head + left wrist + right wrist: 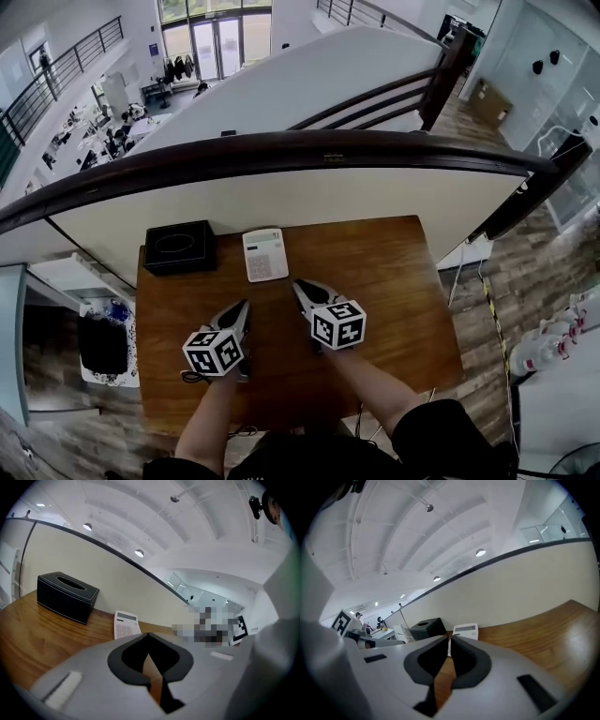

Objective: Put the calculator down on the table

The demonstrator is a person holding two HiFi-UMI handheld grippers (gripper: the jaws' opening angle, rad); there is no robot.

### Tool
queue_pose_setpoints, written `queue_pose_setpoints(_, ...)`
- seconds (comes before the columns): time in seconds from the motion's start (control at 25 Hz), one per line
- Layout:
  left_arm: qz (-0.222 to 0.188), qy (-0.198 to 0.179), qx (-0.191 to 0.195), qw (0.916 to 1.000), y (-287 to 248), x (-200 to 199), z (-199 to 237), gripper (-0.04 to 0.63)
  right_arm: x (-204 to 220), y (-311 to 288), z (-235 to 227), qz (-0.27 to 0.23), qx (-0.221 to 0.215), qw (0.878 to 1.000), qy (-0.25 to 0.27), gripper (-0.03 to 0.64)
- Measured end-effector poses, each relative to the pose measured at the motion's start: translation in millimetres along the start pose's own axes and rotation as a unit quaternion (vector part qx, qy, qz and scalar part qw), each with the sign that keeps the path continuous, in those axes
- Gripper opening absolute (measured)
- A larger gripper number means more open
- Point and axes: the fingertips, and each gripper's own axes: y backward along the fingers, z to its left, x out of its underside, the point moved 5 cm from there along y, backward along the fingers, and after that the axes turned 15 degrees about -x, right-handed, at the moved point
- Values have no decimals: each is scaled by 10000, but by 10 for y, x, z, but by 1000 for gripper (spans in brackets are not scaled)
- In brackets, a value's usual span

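Observation:
The white calculator (264, 254) lies flat on the brown wooden table (394, 272) near its far edge, beside the wall. It also shows in the left gripper view as the calculator (125, 624) and in the right gripper view as the calculator (465, 631). My left gripper (243, 306) hovers over the table short of the calculator, tips together, nothing in it. My right gripper (298, 285) is just right of the calculator's near corner, apart from it, jaws nearly touching and empty. In their own views the left gripper (149, 635) and right gripper (449, 638) both show closed tips.
A black tissue box (179, 247) stands left of the calculator at the table's far left corner. A cream wall with a dark handrail (281, 150) runs behind the table. Bare wood stretches to the right. A black bin (101, 343) sits on the floor at left.

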Motion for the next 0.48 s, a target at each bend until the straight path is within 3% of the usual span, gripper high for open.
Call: queue_pose_setpoints(0.48,-1,-134,244,9996,624,337,-50,11,311,428,598,-159,130,9998,-42,21)
